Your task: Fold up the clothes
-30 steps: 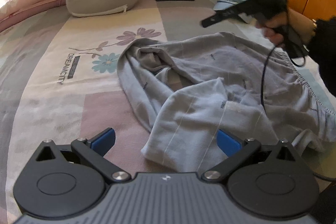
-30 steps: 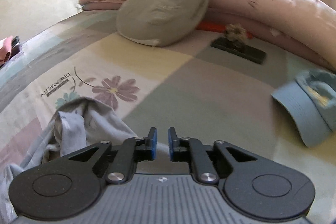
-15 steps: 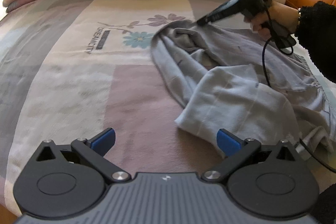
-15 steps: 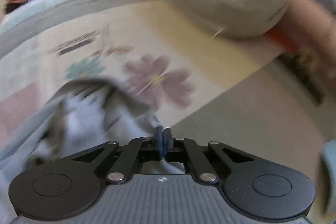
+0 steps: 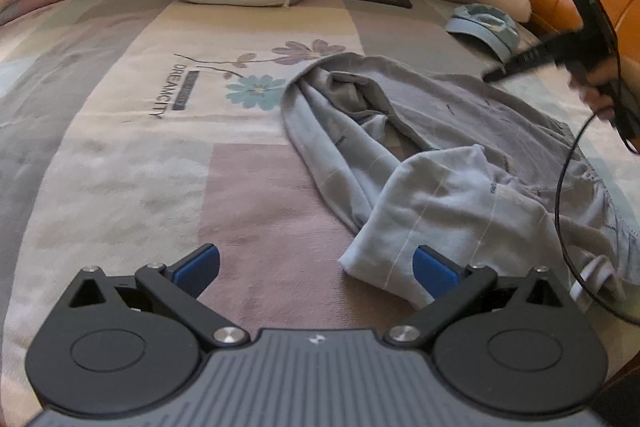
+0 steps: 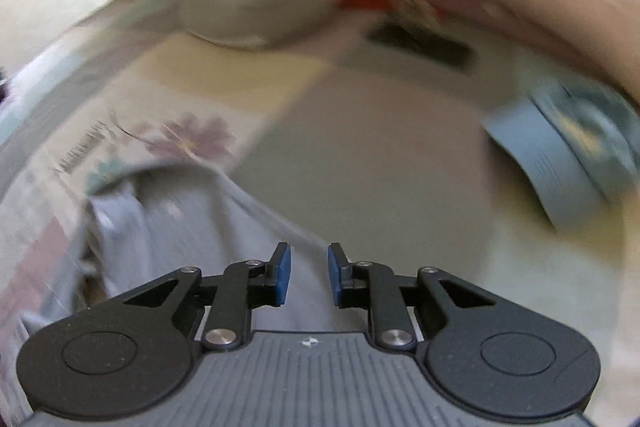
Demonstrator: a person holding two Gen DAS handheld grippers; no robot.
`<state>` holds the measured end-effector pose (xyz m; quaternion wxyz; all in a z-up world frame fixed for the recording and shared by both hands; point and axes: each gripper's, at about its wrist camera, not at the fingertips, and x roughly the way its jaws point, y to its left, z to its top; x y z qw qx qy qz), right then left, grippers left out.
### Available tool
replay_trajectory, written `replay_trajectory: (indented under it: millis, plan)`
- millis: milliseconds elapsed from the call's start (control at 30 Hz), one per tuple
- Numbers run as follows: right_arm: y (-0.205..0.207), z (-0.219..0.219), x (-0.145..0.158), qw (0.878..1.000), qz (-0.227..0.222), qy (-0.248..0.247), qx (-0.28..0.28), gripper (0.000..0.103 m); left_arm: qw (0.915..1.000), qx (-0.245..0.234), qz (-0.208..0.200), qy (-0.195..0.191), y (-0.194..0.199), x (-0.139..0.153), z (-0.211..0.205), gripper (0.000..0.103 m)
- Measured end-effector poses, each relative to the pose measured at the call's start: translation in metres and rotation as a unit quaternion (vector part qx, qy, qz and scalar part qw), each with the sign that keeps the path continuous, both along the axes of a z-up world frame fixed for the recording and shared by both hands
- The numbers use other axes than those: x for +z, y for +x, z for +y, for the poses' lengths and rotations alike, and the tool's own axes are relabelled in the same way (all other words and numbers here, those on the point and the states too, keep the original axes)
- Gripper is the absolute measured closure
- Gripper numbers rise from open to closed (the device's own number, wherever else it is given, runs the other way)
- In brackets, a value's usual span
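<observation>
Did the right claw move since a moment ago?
Yes. In the left wrist view, the right claw has pulled back from the folded end of the grey clothes, toward the blue cap. Its jaws are opening, empty.

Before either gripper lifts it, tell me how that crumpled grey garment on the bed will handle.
The grey garment lies in soft folds and ridges, so it will probably drape and sag rather than hold shape. It looks thin, so likely light. Its layers overlap loosely, so one pinch may lift only the top layer, perhaps at the near corner by the left gripper.
</observation>
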<state>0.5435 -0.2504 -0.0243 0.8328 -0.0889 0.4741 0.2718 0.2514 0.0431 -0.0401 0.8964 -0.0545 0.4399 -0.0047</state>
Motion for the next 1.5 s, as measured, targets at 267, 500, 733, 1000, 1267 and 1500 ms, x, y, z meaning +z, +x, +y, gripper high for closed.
replay_trajectory:
  millis: [267, 500, 733, 1000, 1267, 1500]
  plan:
    - [0.013, -0.046, -0.034, 0.987, -0.045, -0.021, -0.151, 0.08, 0.9996, -0.025, 0.005, 0.013, 0.002, 0.002, -0.005, 0.001]
    - [-0.004, -0.097, -0.007, 0.981, -0.062, -0.004, -0.182, 0.064, 0.9997, -0.024, 0.001, 0.009, 0.003, 0.004, -0.001, 0.001]
    - [-0.029, -0.112, -0.028, 0.988, -0.036, -0.01, -0.15, 0.057, 0.9991, -0.04, 0.004, 0.013, 0.007, 0.004, -0.012, 0.001]
    - [-0.048, -0.101, -0.031, 0.98, -0.106, -0.079, -0.146, 0.1, 0.9985, -0.051, 0.003, 0.02, 0.014, 0.005, -0.024, 0.001]
    - [-0.05, -0.113, -0.013, 0.973, -0.114, -0.032, -0.198, 0.081, 0.9979, -0.06, -0.001, 0.025, 0.016, 0.008, -0.03, 0.001]
    - [-0.041, -0.092, -0.03, 0.987, -0.053, 0.002, -0.153, 0.07, 0.9977, -0.061, -0.001, 0.03, 0.022, 0.009, -0.033, 0.001]
